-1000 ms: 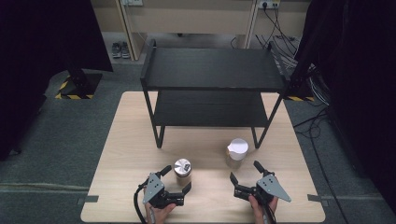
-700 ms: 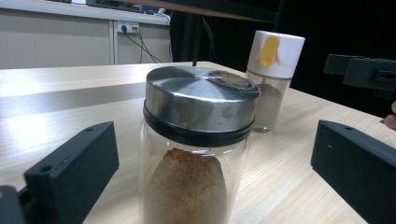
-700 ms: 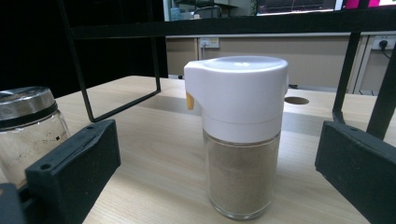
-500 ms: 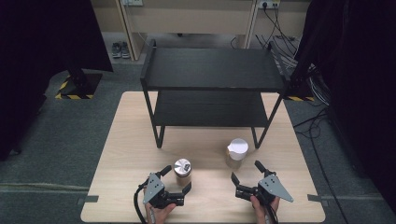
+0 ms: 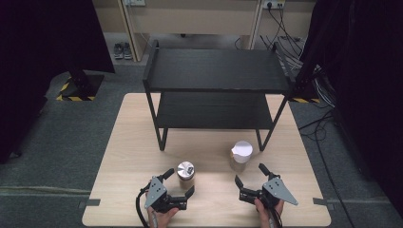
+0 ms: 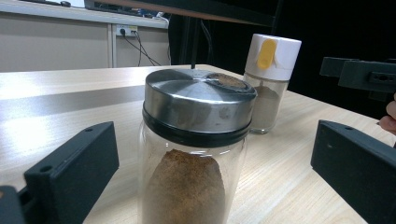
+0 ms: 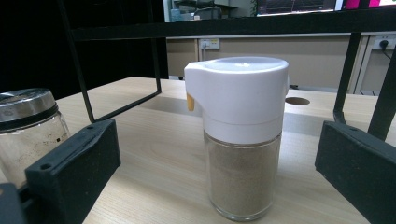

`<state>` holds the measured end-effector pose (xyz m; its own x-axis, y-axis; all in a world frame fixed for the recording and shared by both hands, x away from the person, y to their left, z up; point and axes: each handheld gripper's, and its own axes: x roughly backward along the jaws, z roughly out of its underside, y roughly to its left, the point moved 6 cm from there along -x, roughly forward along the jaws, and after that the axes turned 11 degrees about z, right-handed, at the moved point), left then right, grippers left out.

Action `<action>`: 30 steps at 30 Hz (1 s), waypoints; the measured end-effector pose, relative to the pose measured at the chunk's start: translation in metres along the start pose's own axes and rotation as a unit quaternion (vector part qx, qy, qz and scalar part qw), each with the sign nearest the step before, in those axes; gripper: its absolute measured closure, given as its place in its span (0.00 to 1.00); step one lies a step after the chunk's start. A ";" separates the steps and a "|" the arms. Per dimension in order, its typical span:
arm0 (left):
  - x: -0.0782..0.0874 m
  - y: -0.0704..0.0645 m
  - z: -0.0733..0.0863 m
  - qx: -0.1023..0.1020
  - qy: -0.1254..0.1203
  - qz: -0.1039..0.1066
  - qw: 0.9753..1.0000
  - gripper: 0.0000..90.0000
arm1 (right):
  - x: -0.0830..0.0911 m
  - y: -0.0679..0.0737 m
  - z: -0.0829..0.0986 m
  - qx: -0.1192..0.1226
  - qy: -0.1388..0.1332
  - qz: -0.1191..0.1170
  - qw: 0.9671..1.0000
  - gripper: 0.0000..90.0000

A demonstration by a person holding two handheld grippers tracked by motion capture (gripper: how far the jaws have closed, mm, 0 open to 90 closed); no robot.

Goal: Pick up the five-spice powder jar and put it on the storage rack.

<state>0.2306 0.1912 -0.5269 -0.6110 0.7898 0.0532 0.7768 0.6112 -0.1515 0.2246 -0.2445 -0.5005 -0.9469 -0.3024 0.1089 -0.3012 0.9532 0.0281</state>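
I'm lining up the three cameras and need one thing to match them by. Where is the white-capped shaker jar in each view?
High view: the white-capped shaker jar stands right of centre on the table, just ahead of the right gripper.
Left gripper view: upper right, behind the steel-lidded jar.
Right gripper view: centre, between the open jaws.
Shared landmark: the steel-lidded jar, which stands on the shaker's left in all three views.
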 end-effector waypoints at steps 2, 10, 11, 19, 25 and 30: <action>0.000 0.000 0.000 -0.001 0.000 0.000 1.000 0.00 | 0.000 0.000 0.000 0.000 0.000 0.001 1.000 0.00; 0.000 0.000 0.000 -0.001 0.000 -0.001 1.000 0.00 | 0.000 -0.001 0.000 -0.005 0.000 0.001 1.000 0.00; 0.000 0.000 0.000 -0.002 0.000 -0.001 1.000 0.00 | 0.000 -0.001 0.000 -0.005 0.001 0.000 1.000 0.00; 0.000 0.000 0.000 0.000 0.001 0.000 1.000 0.00 | 0.000 -0.002 0.001 -0.007 0.002 0.001 1.000 0.00; -0.001 0.000 -0.001 0.000 0.002 0.000 1.000 0.00 | 0.000 -0.002 0.001 -0.009 0.003 0.001 1.000 0.00; 0.000 0.000 0.000 -0.001 0.001 0.000 1.000 0.00 | -0.002 -0.002 0.001 -0.008 0.005 0.000 1.000 0.00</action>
<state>0.2306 0.1908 -0.5267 -0.6105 0.7901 0.0553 0.7773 0.6111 -0.1492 0.2265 -0.2456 -0.5016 -0.9456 -0.3025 0.1195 -0.2992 0.9531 0.0446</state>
